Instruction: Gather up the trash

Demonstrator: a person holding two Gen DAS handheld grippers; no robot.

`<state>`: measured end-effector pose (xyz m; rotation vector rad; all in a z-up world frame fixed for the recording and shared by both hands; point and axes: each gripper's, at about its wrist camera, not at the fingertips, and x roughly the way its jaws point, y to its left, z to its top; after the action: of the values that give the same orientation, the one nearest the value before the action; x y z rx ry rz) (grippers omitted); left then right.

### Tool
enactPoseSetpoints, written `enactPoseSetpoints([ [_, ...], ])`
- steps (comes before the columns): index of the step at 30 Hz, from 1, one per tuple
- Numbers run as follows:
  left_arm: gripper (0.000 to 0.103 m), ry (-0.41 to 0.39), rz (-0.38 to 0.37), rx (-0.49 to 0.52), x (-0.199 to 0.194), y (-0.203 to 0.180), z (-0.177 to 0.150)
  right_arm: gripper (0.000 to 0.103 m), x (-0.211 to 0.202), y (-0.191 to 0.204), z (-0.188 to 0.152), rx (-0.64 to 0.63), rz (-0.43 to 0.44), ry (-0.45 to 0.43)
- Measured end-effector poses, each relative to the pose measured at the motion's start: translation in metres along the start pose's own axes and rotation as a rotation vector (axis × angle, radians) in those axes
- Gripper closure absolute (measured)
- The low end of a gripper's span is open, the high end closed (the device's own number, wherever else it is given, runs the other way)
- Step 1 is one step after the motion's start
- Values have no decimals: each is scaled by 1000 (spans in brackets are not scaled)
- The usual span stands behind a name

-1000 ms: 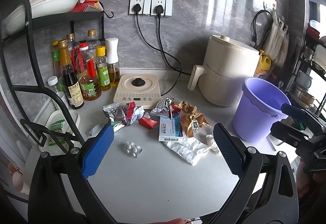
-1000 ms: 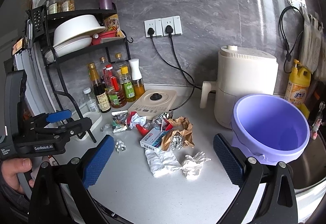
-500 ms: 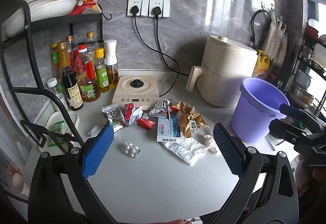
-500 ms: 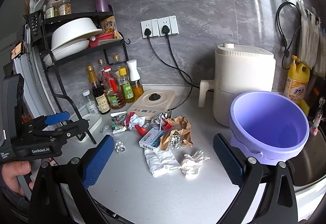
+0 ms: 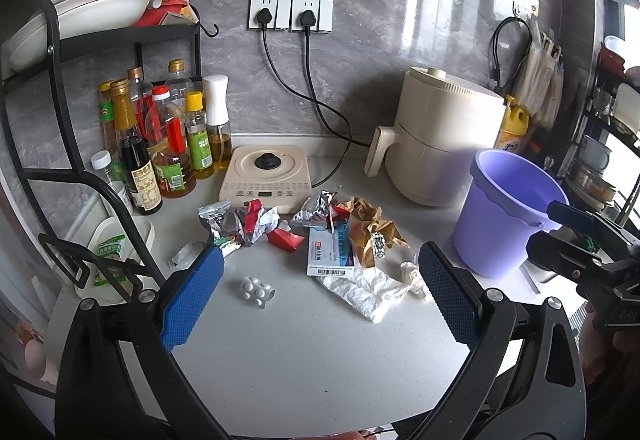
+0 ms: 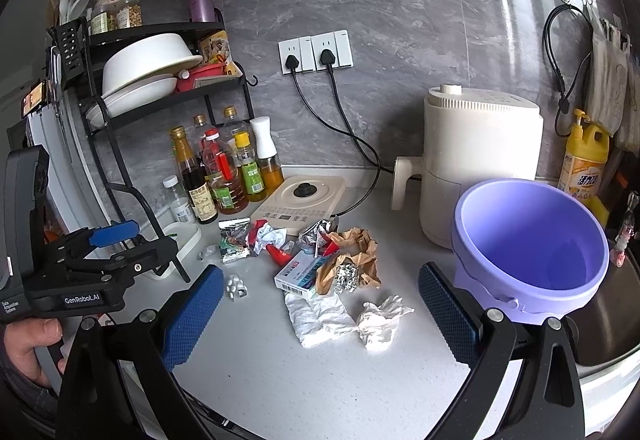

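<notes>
Trash lies heaped mid-counter: a white medicine box (image 5: 331,255) (image 6: 301,274), crumpled brown paper (image 5: 372,228) (image 6: 356,246) with a foil ball (image 6: 346,278), foil wrappers (image 5: 224,224), a blister pack (image 5: 257,291) (image 6: 236,286), a flat white paper (image 5: 362,290) (image 6: 318,316) and a white tissue wad (image 6: 380,322). A purple bucket (image 5: 508,212) (image 6: 528,252) stands empty to the right. My left gripper (image 5: 320,292) is open and empty, held above the counter before the heap. My right gripper (image 6: 320,312) is open and empty, near the tissue and bucket.
A cream induction cooker (image 5: 266,178) and a cream air fryer (image 5: 444,140) stand behind the trash, with cords to wall sockets (image 5: 290,11). Sauce bottles (image 5: 160,144) and a black dish rack (image 5: 60,52) fill the left. A yellow detergent bottle (image 6: 582,164) and a sink (image 6: 612,316) are at right.
Both grippers have drifted slightly; the views shift a little. Both stay open and empty. No trash has moved.
</notes>
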<state>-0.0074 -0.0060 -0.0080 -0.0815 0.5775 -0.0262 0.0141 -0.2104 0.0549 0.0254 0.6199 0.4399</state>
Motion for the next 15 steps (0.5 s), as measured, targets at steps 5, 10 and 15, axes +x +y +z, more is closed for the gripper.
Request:
enactPoseSetpoints([
  [5, 6, 0, 0, -5, 0, 2, 0, 8, 0, 0, 0, -1, 0, 1],
  [10, 6, 8, 2, -12, 4, 7, 0, 8, 6, 5, 2, -8, 2, 18],
  [15, 6, 27, 8, -30, 12, 14, -3, 8, 17, 7, 1, -21, 11, 48],
])
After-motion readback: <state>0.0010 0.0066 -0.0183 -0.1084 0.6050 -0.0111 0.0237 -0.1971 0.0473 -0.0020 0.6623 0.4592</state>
